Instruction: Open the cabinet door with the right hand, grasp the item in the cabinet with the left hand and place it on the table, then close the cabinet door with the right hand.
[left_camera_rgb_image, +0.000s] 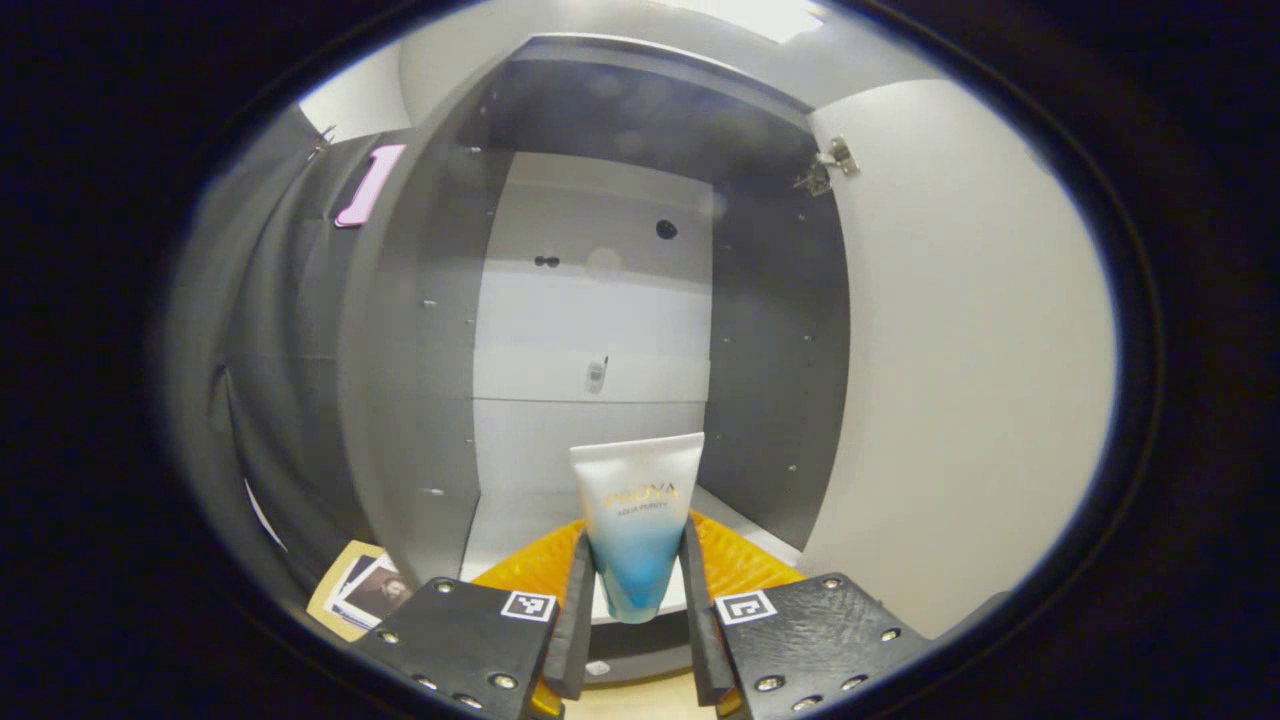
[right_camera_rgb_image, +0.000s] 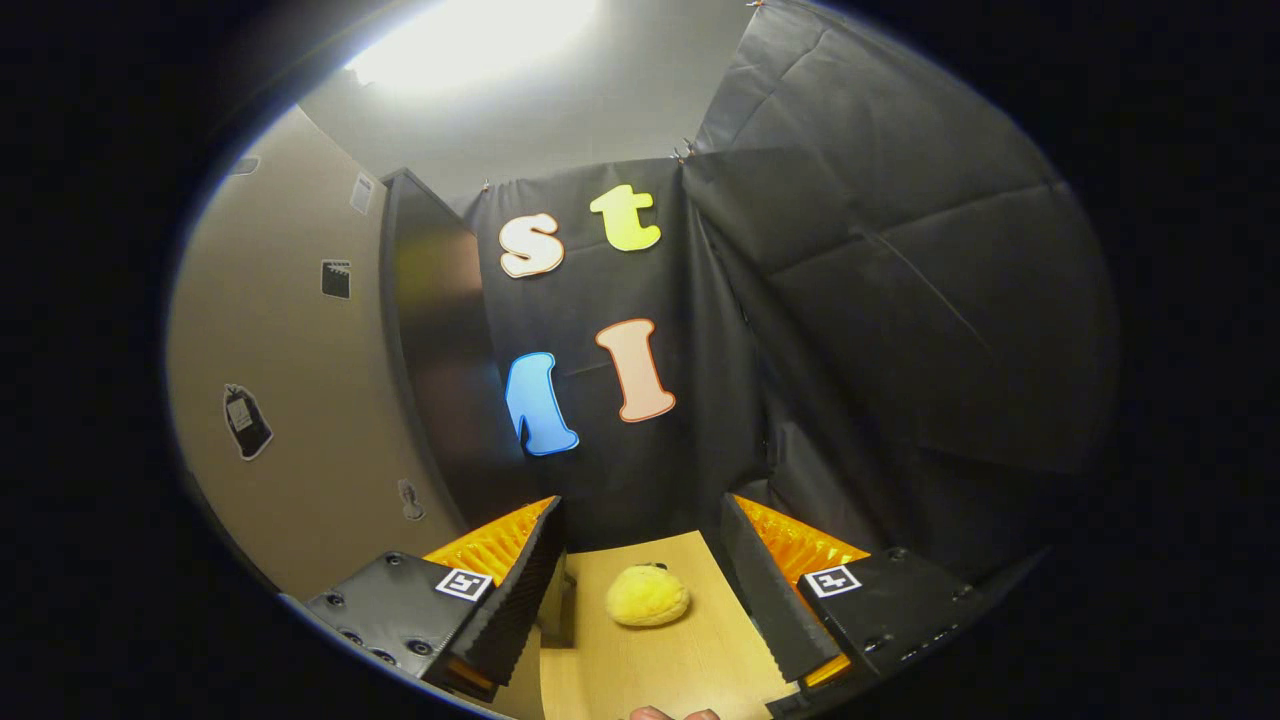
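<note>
In the left gripper view the cabinet (left_camera_rgb_image: 590, 330) stands open, its pale door (left_camera_rgb_image: 960, 380) swung out to the right on a hinge (left_camera_rgb_image: 828, 168). A white-to-blue cosmetic tube (left_camera_rgb_image: 637, 500) stands upright, flat end up, at the front of the cabinet floor. My left gripper (left_camera_rgb_image: 637, 535) is shut on its lower half, one finger pressing on each side. In the right gripper view my right gripper (right_camera_rgb_image: 642, 505) is open and holds nothing. It hovers over the wooden table (right_camera_rgb_image: 660, 660), beside the beige door face (right_camera_rgb_image: 290, 400) on its left.
A yellow fuzzy ball (right_camera_rgb_image: 647, 596) lies on the table between the right gripper's fingers, farther off. A photo card (left_camera_rgb_image: 362, 592) lies at the lower left outside the cabinet. Dark side panels with peg holes line the cabinet. Black cloth walls close the booth.
</note>
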